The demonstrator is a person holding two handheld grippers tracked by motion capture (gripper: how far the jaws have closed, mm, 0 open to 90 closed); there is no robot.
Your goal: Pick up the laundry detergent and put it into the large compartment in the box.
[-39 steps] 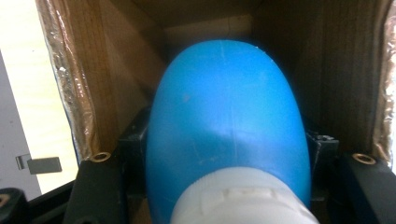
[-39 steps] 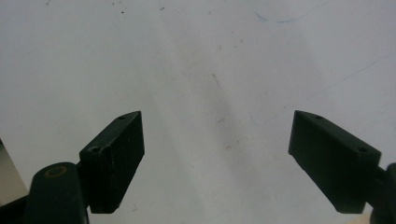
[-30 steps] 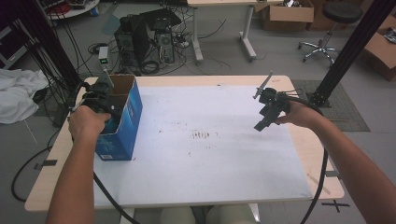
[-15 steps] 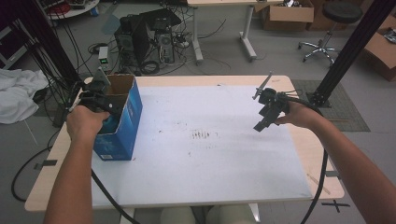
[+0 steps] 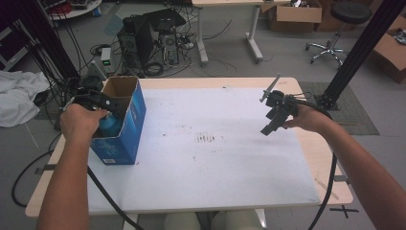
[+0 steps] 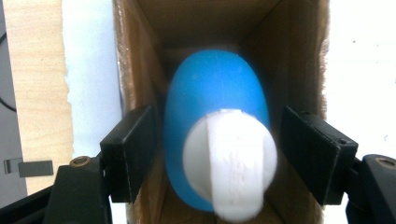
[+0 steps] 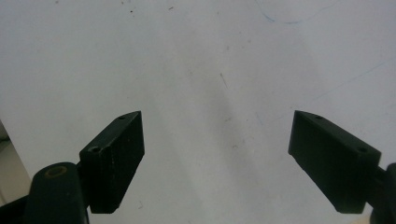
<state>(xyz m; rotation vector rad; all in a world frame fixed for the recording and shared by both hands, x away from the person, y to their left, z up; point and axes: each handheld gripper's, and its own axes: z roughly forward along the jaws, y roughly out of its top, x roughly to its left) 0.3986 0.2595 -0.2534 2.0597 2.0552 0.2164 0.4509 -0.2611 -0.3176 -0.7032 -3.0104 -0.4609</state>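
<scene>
A blue cardboard box (image 5: 125, 129) with an open top stands at the table's left edge. Inside it sits a blue bottle (image 6: 215, 93) with a white cap (image 6: 229, 163); a bit of its blue body (image 5: 109, 125) shows past the hand in the high view. My left gripper (image 6: 217, 158) reaches into the box mouth, and its jaws stand on either side of the bottle with small gaps, open. My left gripper (image 5: 103, 103) is over the box's near-left side. My right gripper (image 5: 269, 111) hovers open over the right part of the white tabletop (image 7: 210, 56), holding nothing.
The white tabletop (image 5: 210, 163) carries faint marks near its middle. Behind the table the floor holds computer towers (image 5: 153, 38), cables and cardboard boxes (image 5: 297, 14). A black frame post (image 5: 354, 57) rises at the right rear corner. White cloth (image 5: 19, 96) lies at far left.
My left gripper has sunk a little deeper into the box mouth around the bottle. The right gripper has hardly moved.
</scene>
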